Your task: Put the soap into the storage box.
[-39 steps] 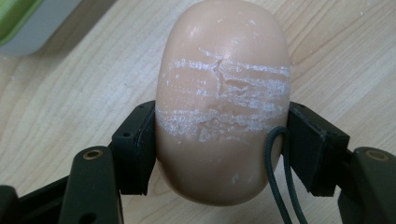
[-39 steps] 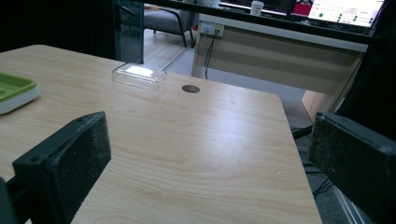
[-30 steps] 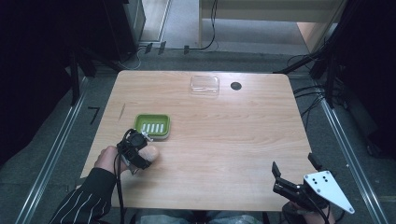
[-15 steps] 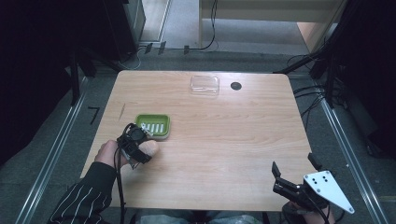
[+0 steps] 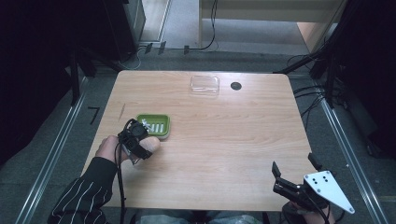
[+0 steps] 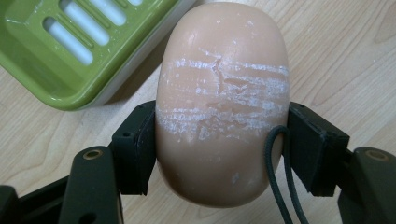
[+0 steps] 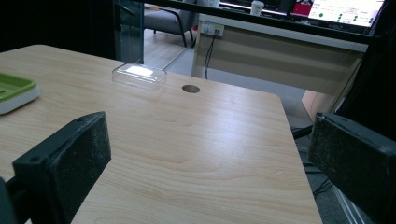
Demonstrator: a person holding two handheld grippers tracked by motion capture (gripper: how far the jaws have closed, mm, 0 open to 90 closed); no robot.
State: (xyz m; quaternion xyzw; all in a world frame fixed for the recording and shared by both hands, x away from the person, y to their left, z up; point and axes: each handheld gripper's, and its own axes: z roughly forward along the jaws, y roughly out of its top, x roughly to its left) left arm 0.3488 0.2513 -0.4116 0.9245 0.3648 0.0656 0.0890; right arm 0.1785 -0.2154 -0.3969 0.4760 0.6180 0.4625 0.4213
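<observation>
The left tool is clenched on a peach-coloured bar of soap, one black jaw pressed to each of its long sides, with a dark cable looping across the bar's lower right. White scuffed streaks run across the middle of the soap. In the high view the left tool sits at the near left of the wooden bench, held by a hand in a striped sleeve, and the soap shows just near of the green soap dish. In the left gripper view the green soap dish lies just beyond the soap at upper left, its slotted floor visible; I cannot tell whether the two touch.

The right tool is released, its jaws spread wide at the near right edge of the bench, grasping nothing. Seen from the right gripper view, the right tool frames bare bench, with a clear plastic lid far off beside a round hole in the bench top.
</observation>
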